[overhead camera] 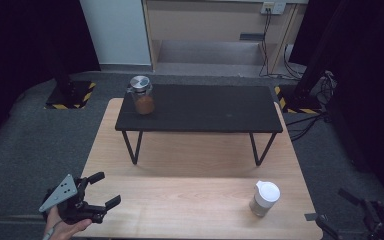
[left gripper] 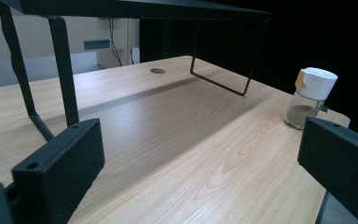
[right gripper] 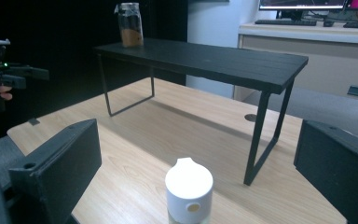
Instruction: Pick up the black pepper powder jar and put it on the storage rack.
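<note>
- High view: the wooden bench [overhead camera: 190, 200] carries a black shelf riser [overhead camera: 200, 107] across its far half; the near half is bare wood apart from a white-capped shaker jar [overhead camera: 265, 198] standing upright near the right front corner.
- A metal-lidded glass jar [overhead camera: 142, 95] of brown powder stands at the riser's left end, close to that edge.
- The left tool [overhead camera: 97, 192] hangs over the bench's left front corner, jaws spread, holding nothing.
- The right tool [overhead camera: 332, 212] sits off the right front corner, near the shaker jar but apart from it; jaws spread.
- Left gripper view: open wood runs between the spread jaws to the riser's legs; the shaker jar [left gripper: 311, 97] stands far right by the edge.
- Right gripper view: the shaker jar [right gripper: 189, 191] stands between the spread jaws, untouched; the left tool [right gripper: 9, 74] shows far left.
</note>
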`<state>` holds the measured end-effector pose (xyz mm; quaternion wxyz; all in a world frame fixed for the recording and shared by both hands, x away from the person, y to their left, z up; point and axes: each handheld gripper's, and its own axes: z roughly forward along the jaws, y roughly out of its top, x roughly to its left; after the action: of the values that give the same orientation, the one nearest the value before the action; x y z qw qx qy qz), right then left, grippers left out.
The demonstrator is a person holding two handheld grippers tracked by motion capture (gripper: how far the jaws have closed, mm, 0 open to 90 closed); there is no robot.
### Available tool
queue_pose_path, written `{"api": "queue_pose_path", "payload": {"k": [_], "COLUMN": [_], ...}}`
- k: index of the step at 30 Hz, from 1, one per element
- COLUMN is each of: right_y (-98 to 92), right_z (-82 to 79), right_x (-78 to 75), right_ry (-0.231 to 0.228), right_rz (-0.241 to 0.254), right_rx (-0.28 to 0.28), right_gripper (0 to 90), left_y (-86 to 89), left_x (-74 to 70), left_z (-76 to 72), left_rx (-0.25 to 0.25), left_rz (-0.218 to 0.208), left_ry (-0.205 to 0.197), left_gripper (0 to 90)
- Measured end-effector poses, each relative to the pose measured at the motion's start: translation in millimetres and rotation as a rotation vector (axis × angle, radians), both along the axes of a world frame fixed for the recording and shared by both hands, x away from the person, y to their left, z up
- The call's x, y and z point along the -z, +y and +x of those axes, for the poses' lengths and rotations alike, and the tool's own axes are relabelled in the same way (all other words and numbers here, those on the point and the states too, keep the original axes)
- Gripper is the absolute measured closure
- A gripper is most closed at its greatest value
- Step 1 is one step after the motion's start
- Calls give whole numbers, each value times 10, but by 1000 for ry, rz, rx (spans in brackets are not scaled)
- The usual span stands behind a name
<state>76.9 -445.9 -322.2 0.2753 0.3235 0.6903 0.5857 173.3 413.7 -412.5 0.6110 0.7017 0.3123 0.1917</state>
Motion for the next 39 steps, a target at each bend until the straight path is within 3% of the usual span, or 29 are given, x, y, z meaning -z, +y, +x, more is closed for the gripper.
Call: {"api": "queue_pose_path", "payload": {"k": [8, 23, 39], "right_y": [27, 251, 414], "right_z": [145, 594, 886], "right_x": [-104, -69, 136], "right_ry": [43, 115, 191], "right_rz": [-64, -188, -218], "right_rx": [-33, -74, -101], "right_gripper": [25, 29, 40], "left_y": [2, -2, -13], "left_x": [0, -2, -7], "left_z": [6, 13, 16], "left_rx": [4, 10, 15], "left_rz": [1, 7, 11], "left_ry": [3, 5, 7], "left_gripper": [0, 0, 0]}}
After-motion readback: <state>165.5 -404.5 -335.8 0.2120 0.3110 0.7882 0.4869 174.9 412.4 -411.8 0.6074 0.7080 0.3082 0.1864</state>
